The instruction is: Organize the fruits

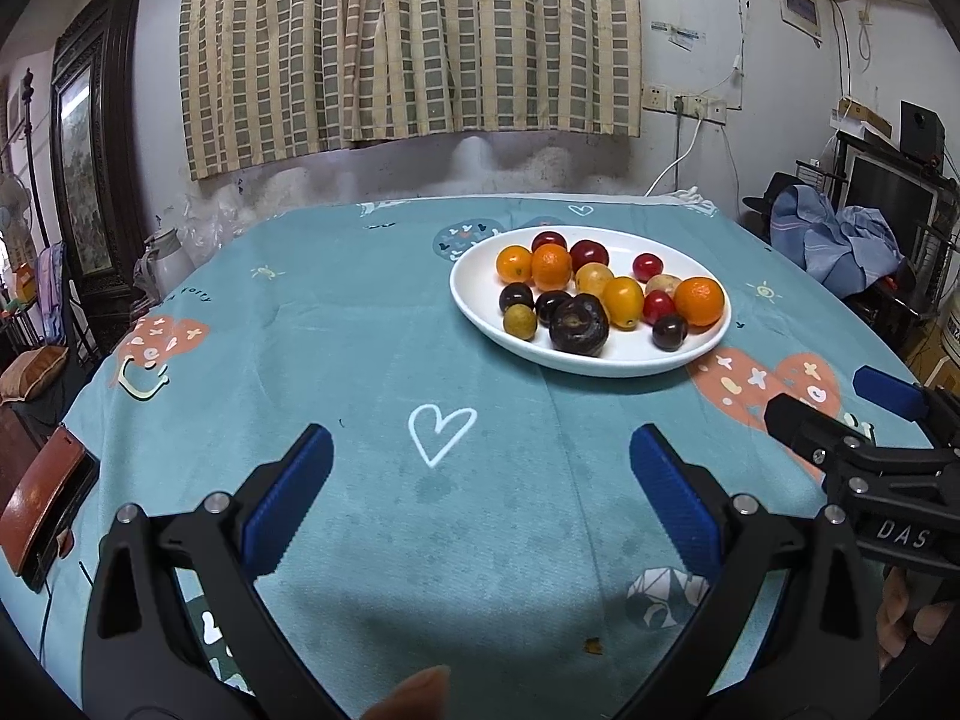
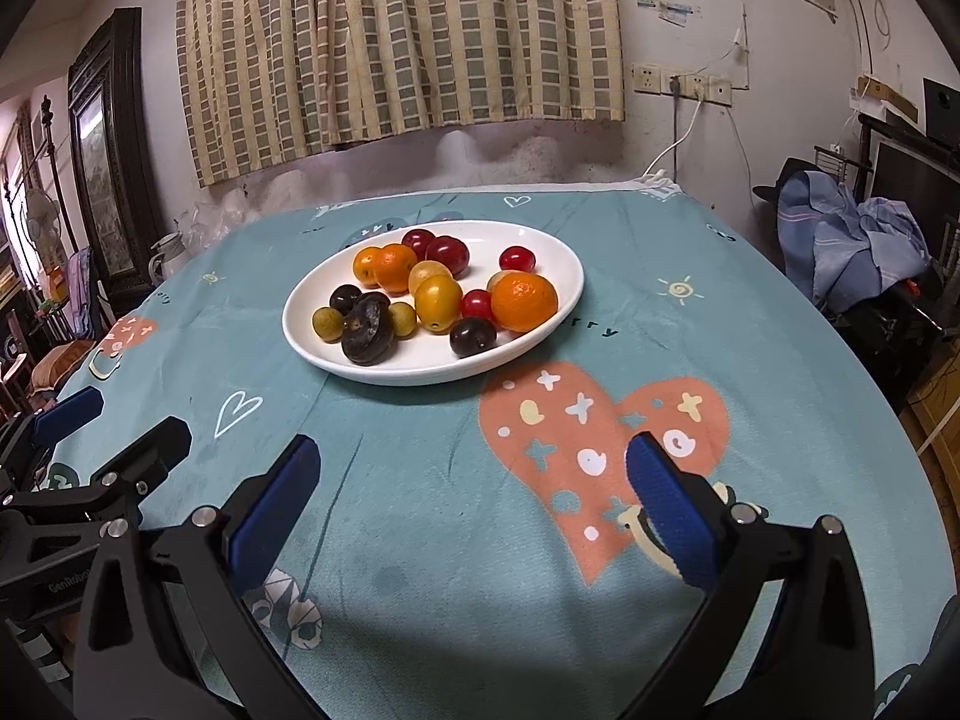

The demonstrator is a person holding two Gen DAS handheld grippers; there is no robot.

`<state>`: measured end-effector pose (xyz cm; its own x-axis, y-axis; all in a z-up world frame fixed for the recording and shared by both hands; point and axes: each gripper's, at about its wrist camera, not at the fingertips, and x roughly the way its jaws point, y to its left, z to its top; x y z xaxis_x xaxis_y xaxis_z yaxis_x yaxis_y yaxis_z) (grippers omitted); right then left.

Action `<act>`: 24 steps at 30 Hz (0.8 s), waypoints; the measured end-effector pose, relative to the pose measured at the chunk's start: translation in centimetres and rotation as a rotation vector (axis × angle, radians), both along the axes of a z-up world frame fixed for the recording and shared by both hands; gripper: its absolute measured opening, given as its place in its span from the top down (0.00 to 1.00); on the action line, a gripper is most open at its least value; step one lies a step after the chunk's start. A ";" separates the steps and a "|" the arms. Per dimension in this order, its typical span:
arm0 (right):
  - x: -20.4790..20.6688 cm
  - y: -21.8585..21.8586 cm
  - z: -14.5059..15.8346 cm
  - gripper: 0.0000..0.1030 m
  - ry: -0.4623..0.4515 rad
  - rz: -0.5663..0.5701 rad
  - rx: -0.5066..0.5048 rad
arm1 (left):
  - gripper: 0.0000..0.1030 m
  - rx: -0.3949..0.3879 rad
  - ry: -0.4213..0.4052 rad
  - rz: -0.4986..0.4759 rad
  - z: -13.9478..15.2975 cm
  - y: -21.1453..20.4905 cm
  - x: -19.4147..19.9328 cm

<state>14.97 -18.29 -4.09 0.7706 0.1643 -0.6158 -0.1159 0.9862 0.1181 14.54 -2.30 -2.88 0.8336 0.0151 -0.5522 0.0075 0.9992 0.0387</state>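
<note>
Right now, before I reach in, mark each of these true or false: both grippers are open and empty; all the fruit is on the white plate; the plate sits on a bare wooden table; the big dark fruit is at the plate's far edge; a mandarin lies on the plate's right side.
1. The left gripper and right gripper are open and empty. True.
2. All the fruit is on the white plate. True, as far as both views show.
3. The plate sits on bare wood. False: it rests on a teal printed tablecloth.
4. The big dark fruit is at the far edge. False: it lies near the front rim.
5. A mandarin lies on the plate's right side. True.
</note>
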 end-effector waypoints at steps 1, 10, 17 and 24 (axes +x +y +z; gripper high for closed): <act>0.0 0.0 0.0 0.01 0.000 0.000 -0.001 | 0.02 -0.005 0.001 -0.001 0.0 0.0 0.0; -0.1 0.1 0.2 0.01 -0.005 0.002 0.002 | 0.02 -0.002 0.005 0.000 0.0 0.1 0.0; -0.3 0.2 0.3 0.01 -0.007 0.007 -0.001 | 0.02 -0.004 0.005 0.000 -0.1 0.2 0.0; -0.3 0.3 0.4 0.01 -0.008 0.006 0.002 | 0.02 -0.003 0.005 0.000 0.0 0.2 0.0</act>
